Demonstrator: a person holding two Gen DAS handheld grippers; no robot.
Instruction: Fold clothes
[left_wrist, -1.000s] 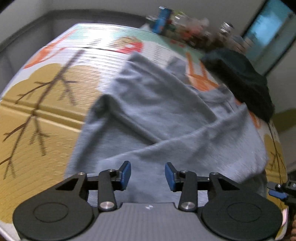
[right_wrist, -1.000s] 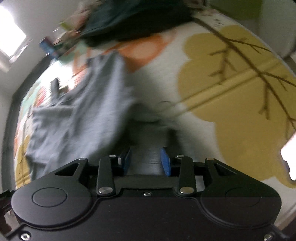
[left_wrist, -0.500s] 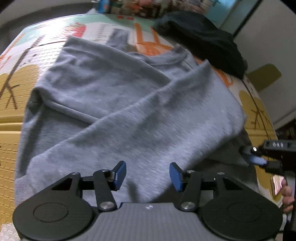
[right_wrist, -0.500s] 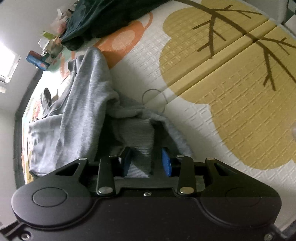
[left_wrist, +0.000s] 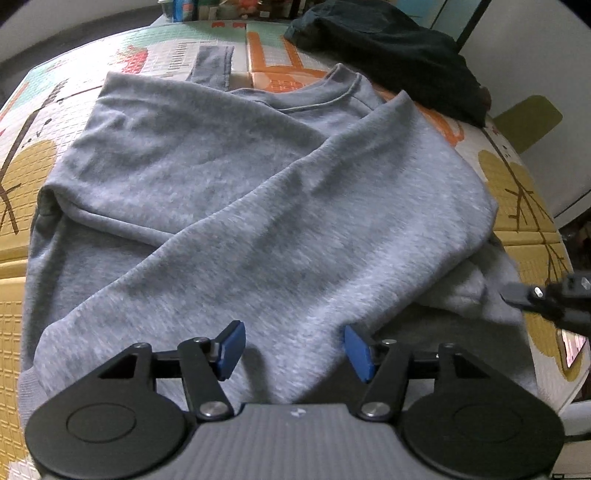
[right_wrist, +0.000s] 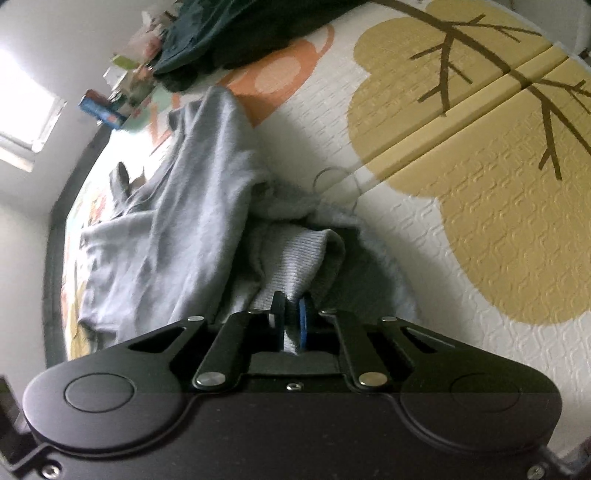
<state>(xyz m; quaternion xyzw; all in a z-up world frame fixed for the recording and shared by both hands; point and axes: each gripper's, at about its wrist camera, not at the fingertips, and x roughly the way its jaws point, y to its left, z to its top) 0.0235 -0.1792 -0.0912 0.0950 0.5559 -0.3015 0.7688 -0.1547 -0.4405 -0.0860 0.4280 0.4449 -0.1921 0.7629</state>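
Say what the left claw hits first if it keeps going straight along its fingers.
Most likely the grey sweatshirt: the open left claw points across its folded-over body. The dark garment lies further on. Height above the fabric is unclear.

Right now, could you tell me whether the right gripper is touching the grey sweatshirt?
Touching. In the right wrist view, the right gripper has its jaws closed on a ribbed edge of the grey sweatshirt, with fabric pinched between them.

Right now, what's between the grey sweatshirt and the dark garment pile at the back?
In the left wrist view, only a strip of patterned foam play mat with orange print separates the grey fleece sweatshirt from the dark green garment pile; nothing else lies there.
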